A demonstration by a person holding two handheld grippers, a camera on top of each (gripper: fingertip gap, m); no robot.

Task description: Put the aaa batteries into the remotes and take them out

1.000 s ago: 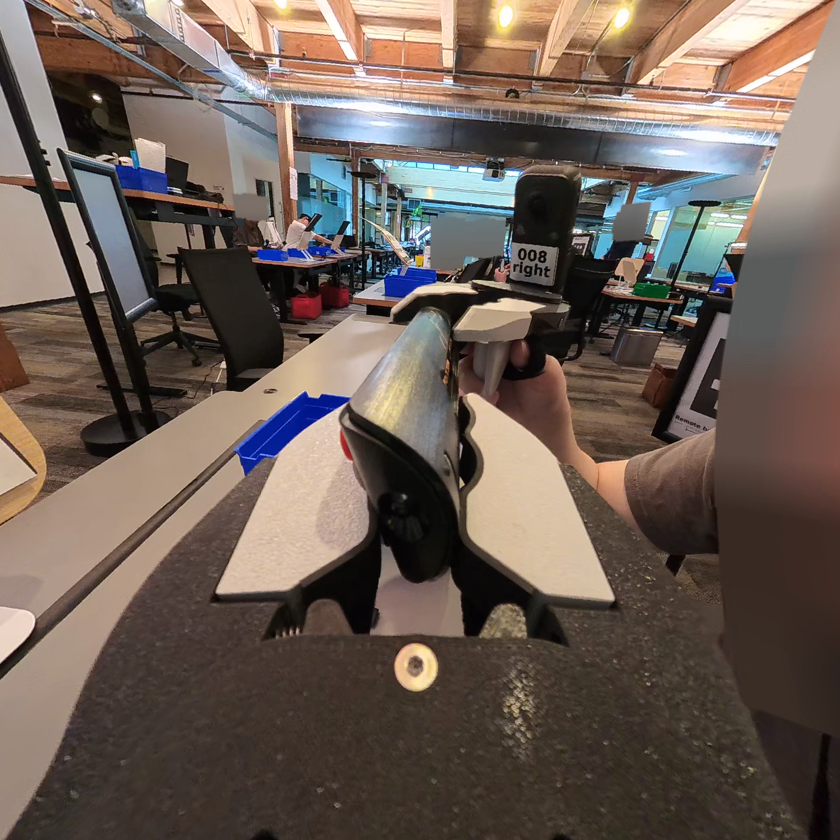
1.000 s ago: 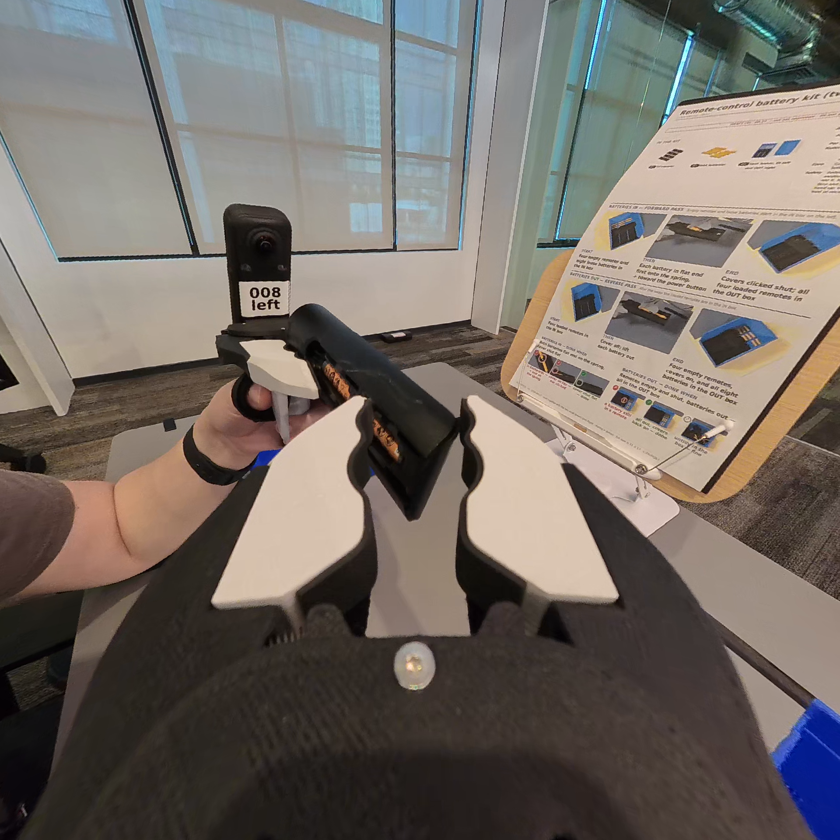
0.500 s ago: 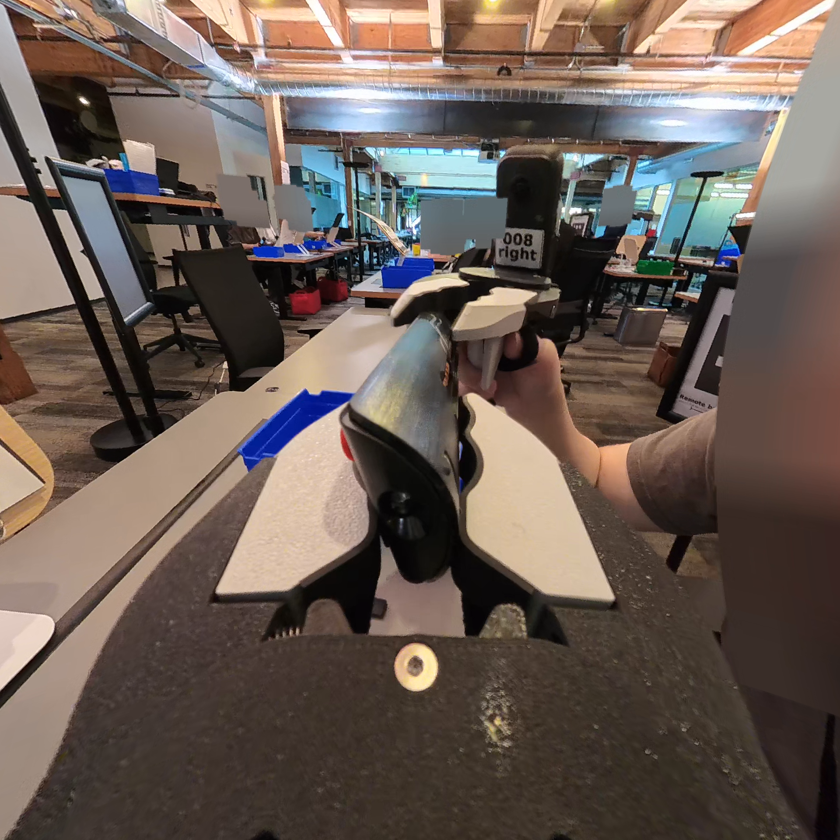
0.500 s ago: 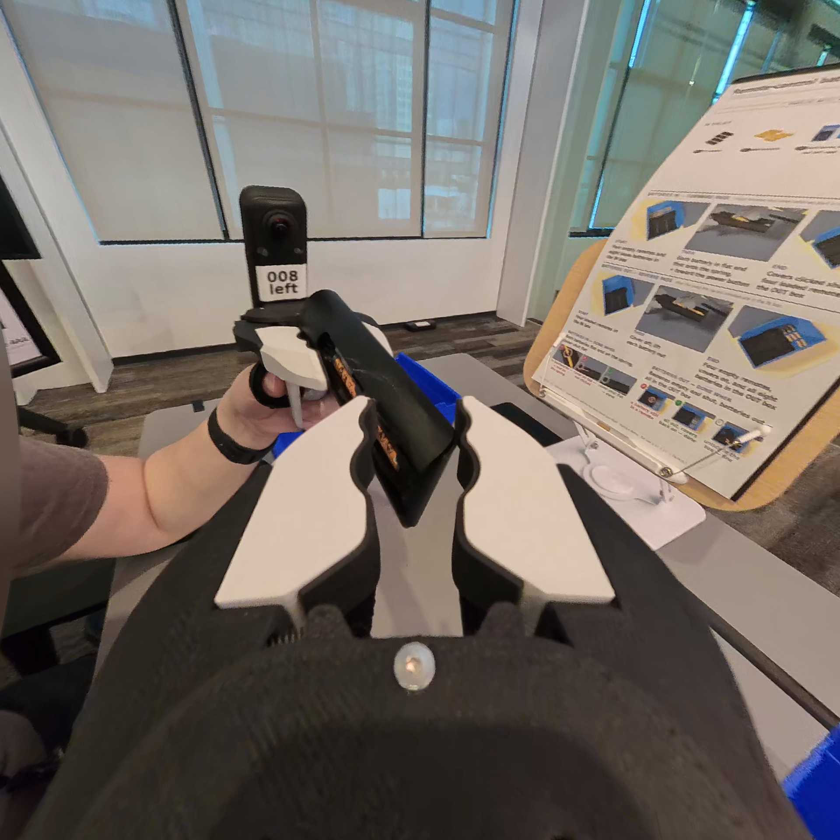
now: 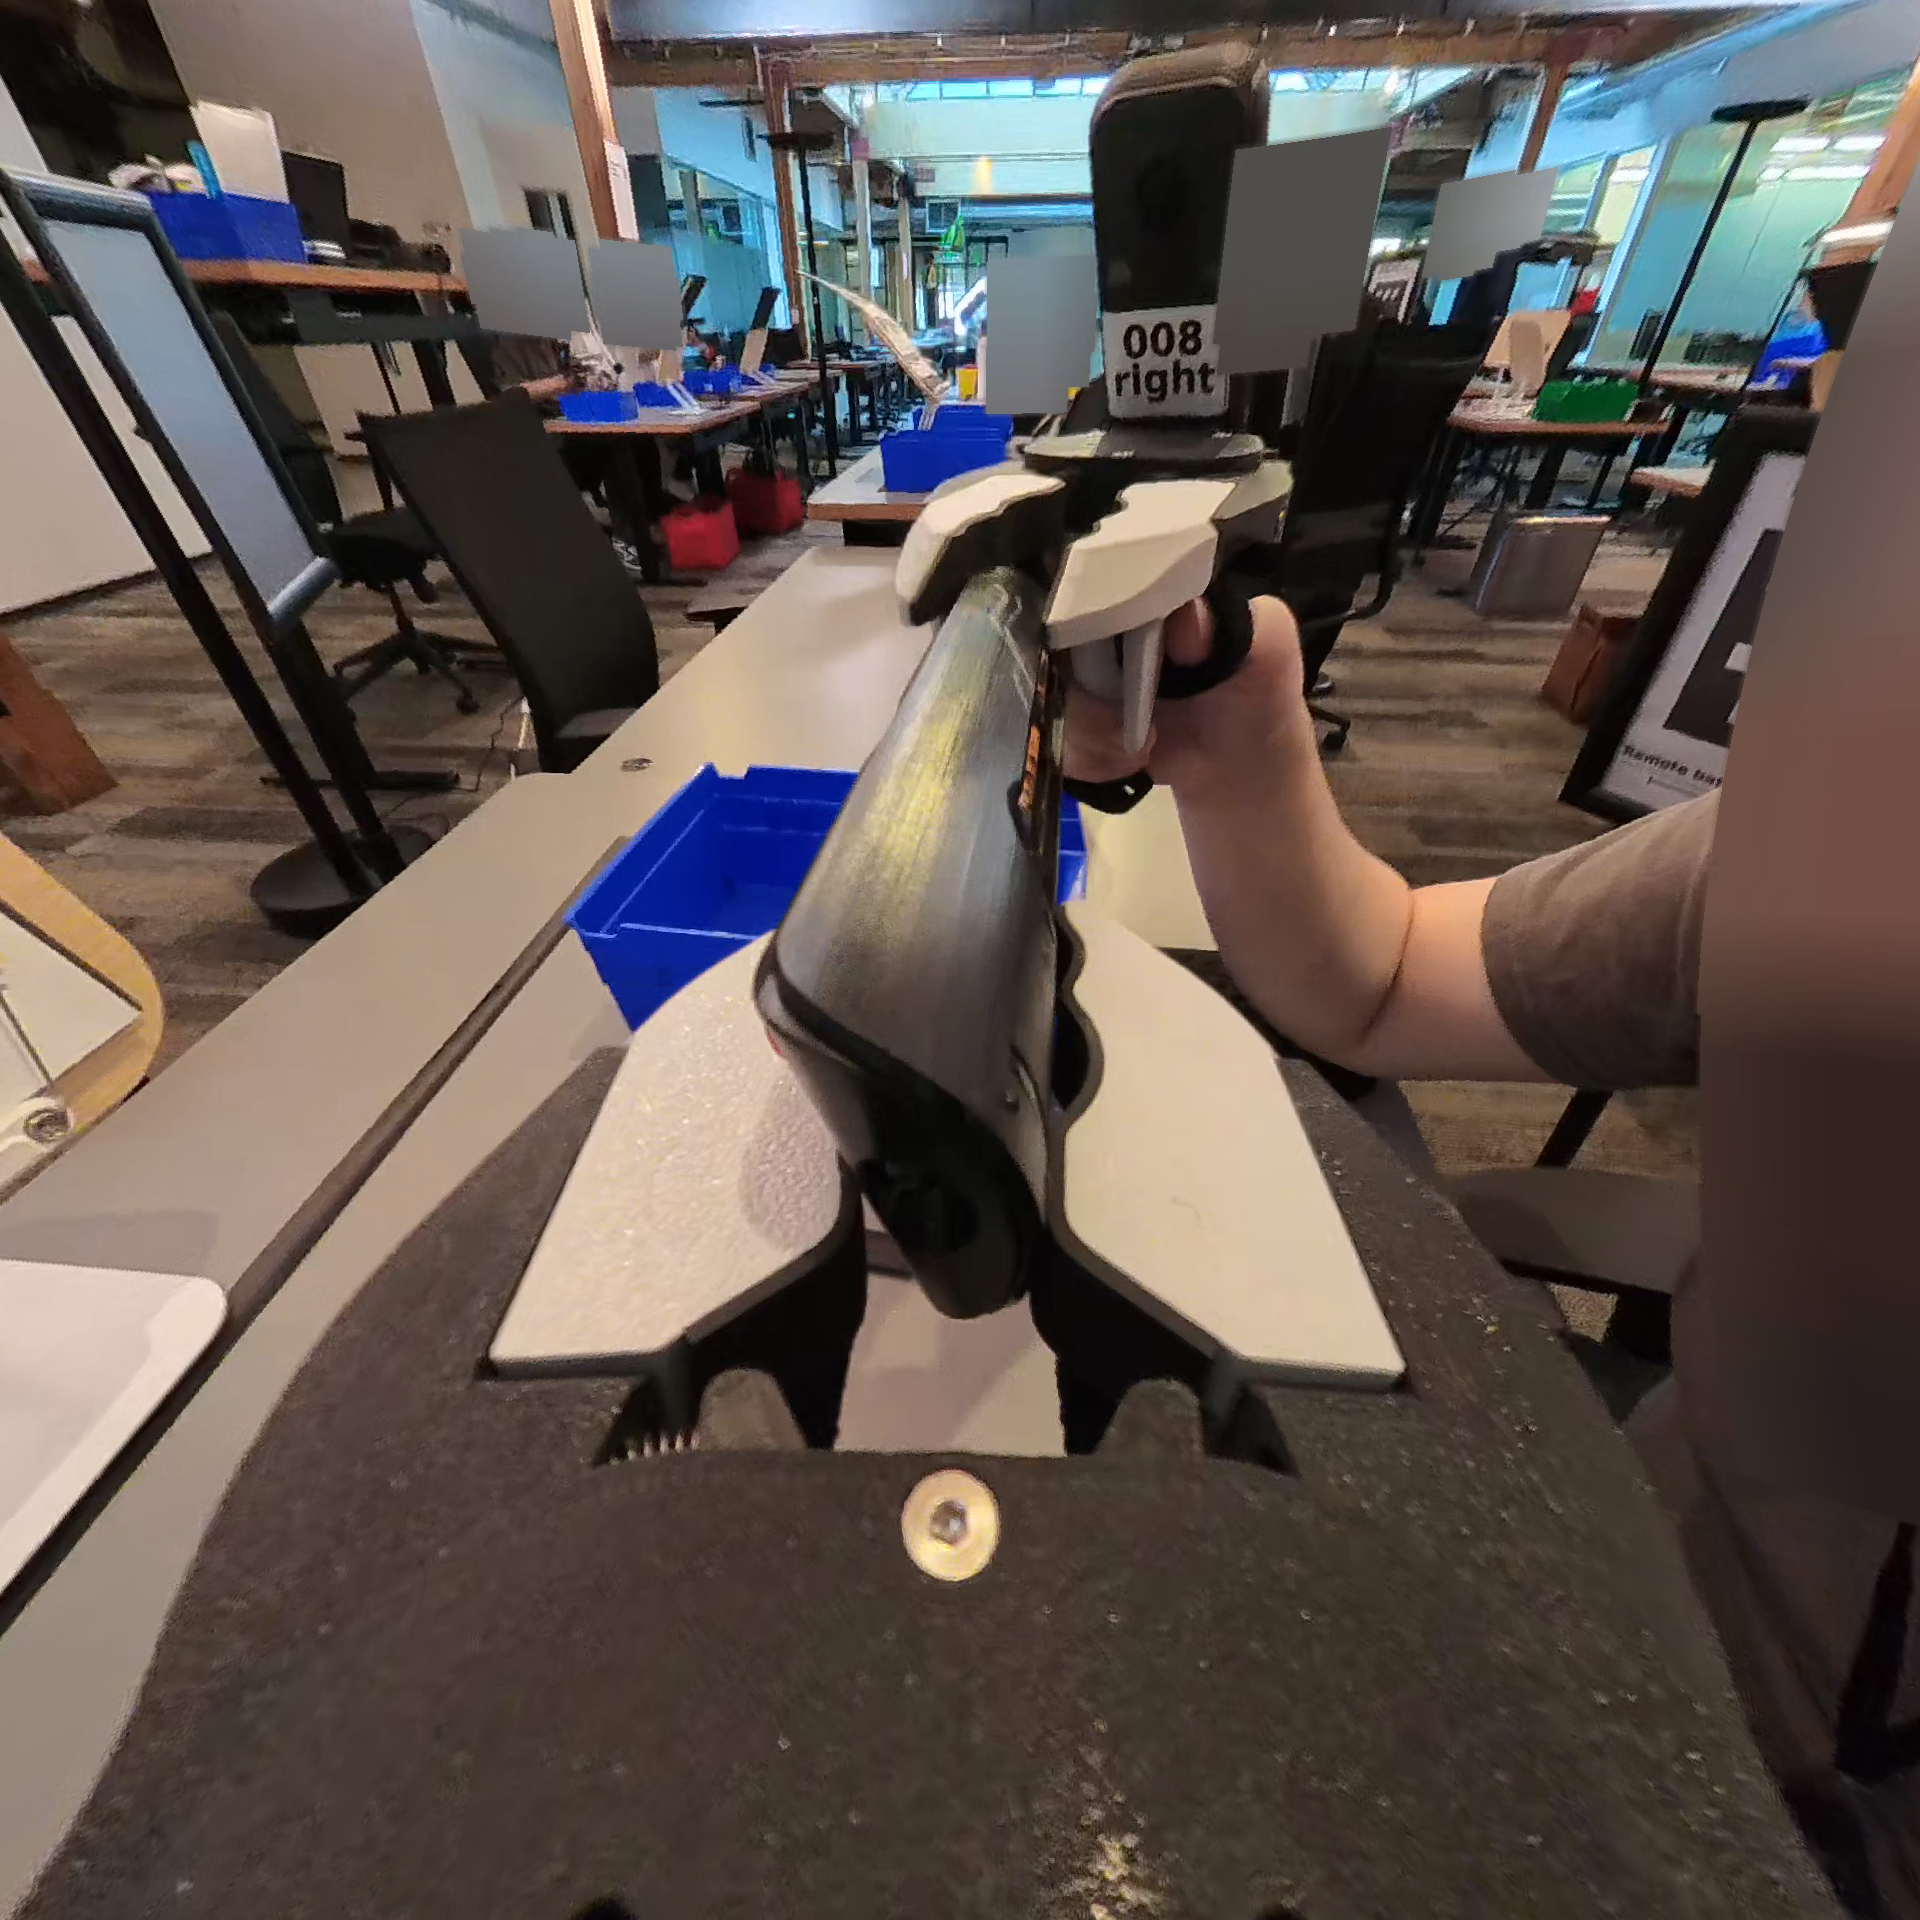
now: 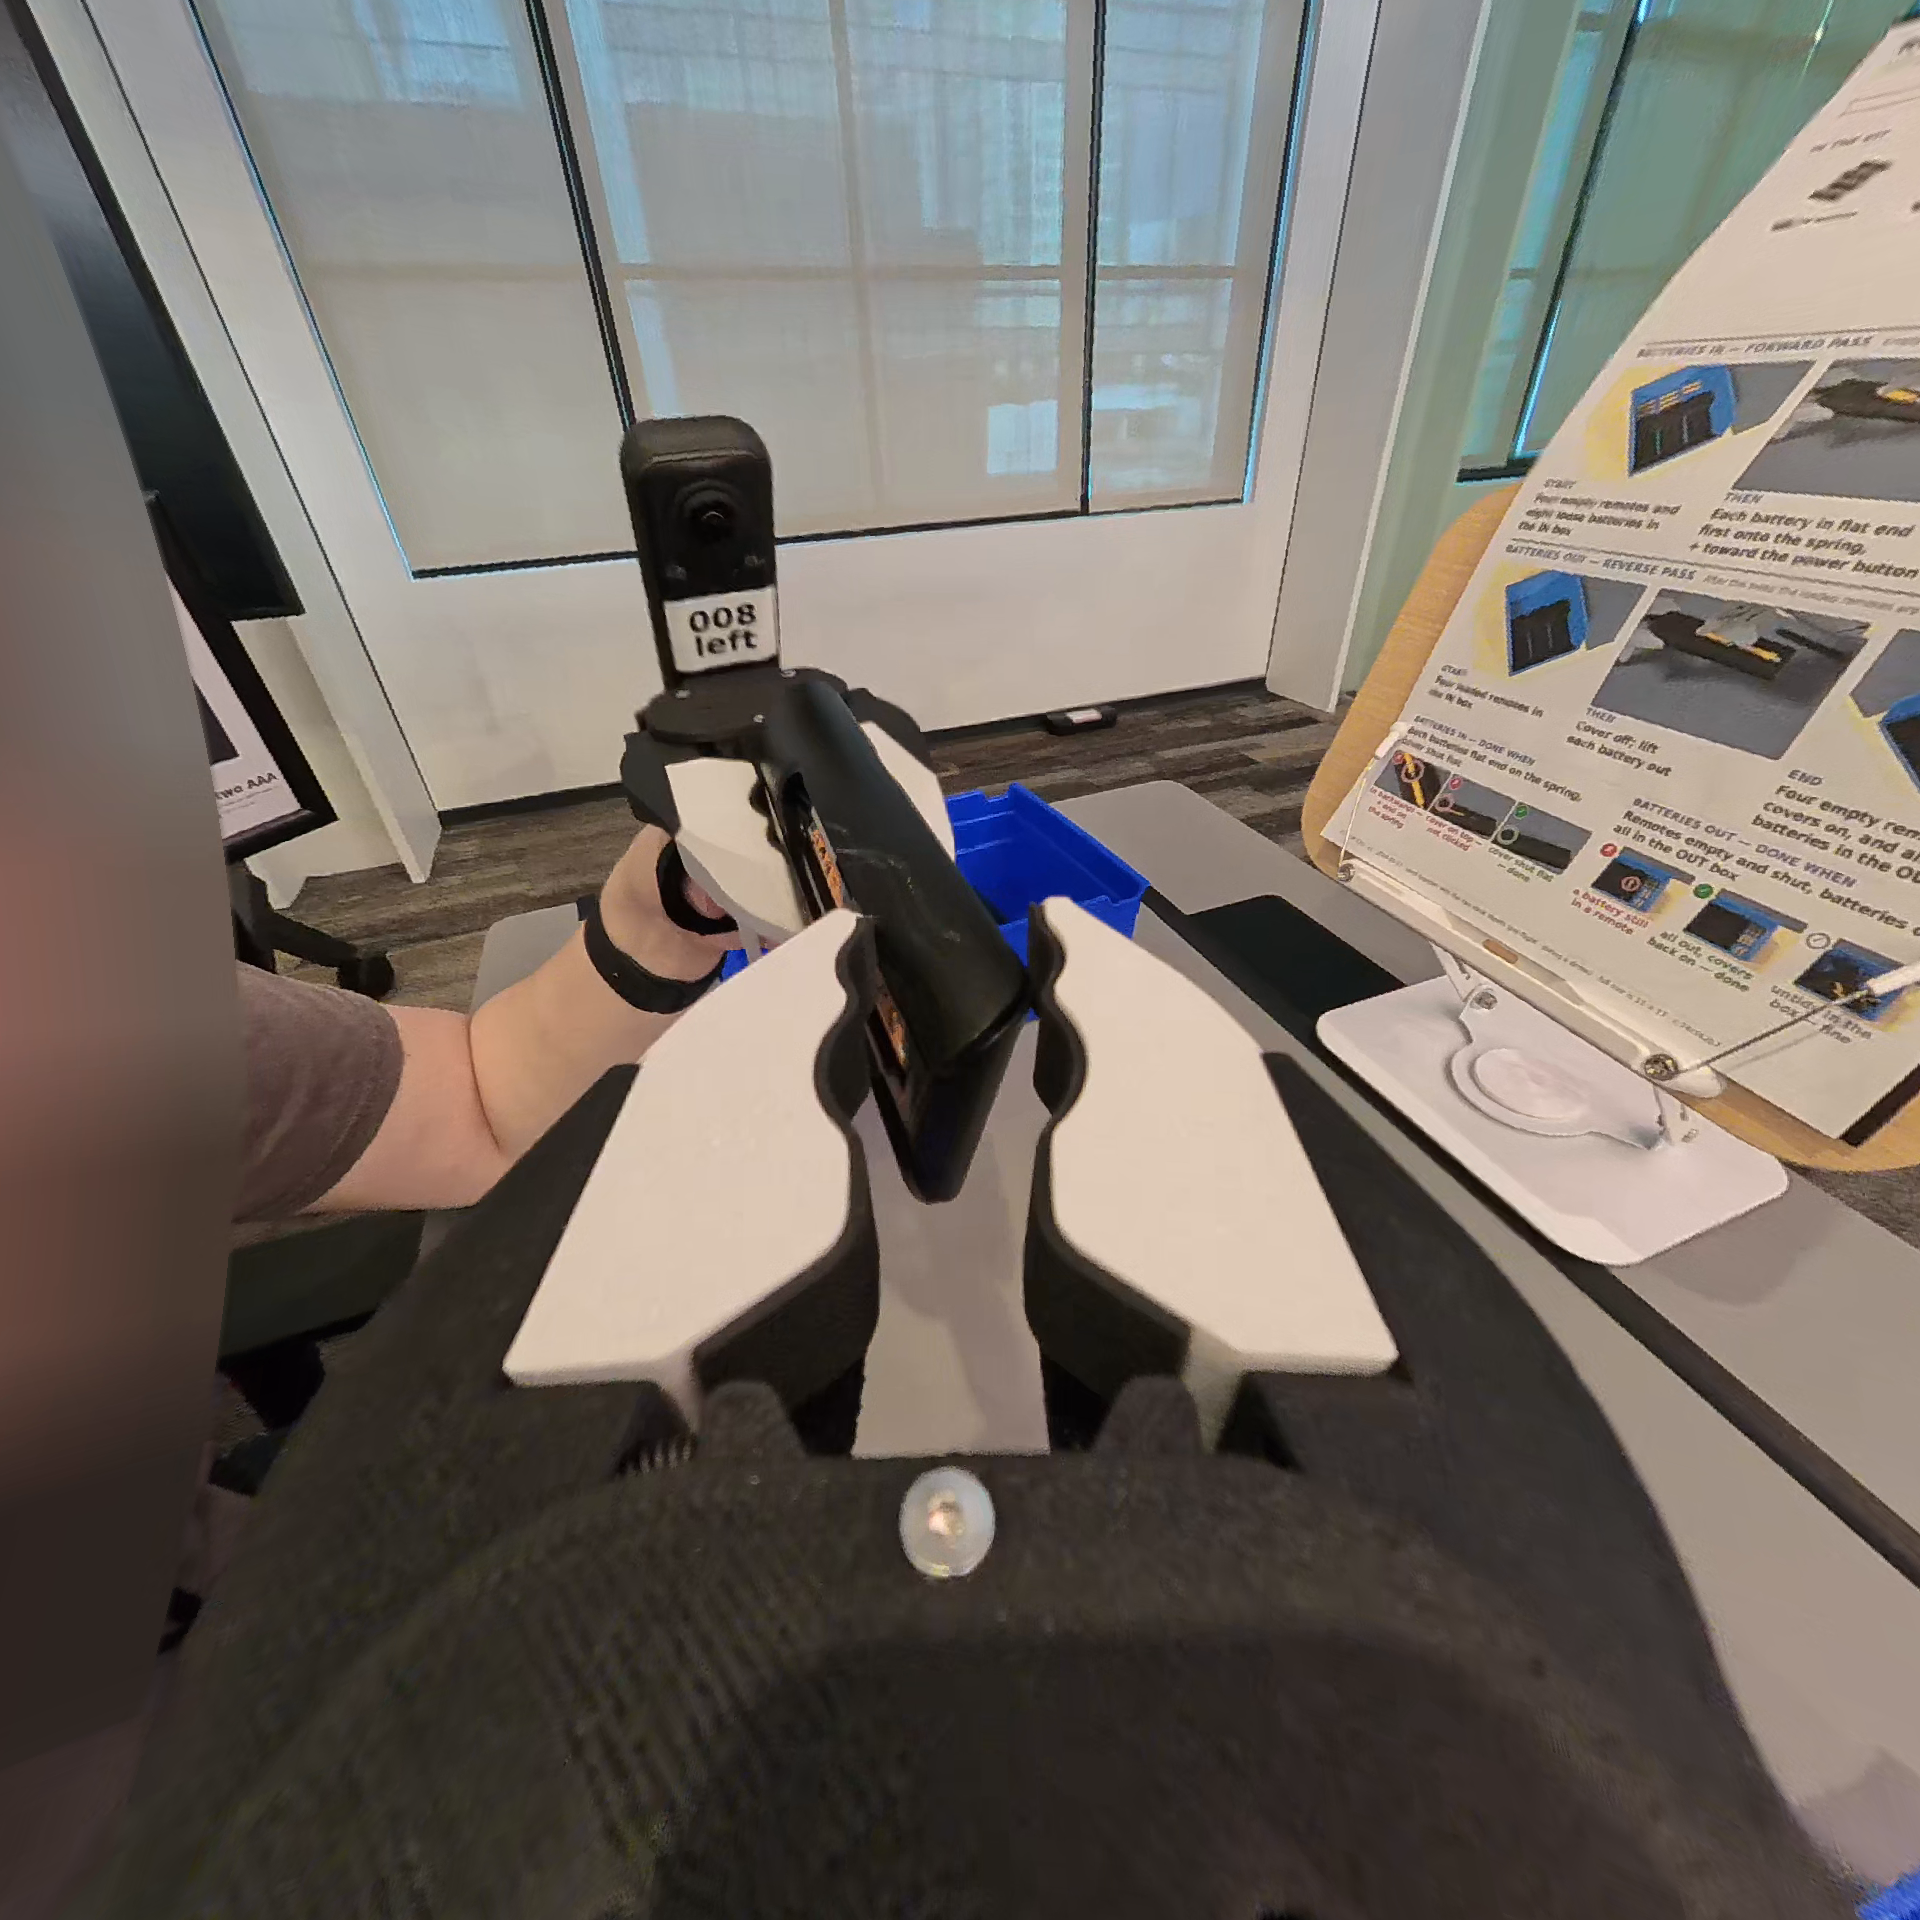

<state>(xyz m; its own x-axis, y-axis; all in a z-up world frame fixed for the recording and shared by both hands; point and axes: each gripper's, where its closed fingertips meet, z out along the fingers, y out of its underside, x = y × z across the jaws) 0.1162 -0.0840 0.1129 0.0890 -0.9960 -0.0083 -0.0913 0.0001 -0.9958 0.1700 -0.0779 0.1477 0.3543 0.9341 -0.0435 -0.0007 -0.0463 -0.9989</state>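
Spanning open-plan office, grey table (image 5: 312,1049) bearing blue bin (image 5: 717,883), instruction board (image 6: 1704,665).

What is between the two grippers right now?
The black remote bridges them: the left gripper is clamped on one end, and its other end sits between the right gripper's fingers. Both wrist views show it, held above a blue bin.

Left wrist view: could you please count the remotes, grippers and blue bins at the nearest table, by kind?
Black plastic remote: 1
Two-finger grippers, left gripper and right gripper: 2
Blue plastic bin: 1
Total: 4
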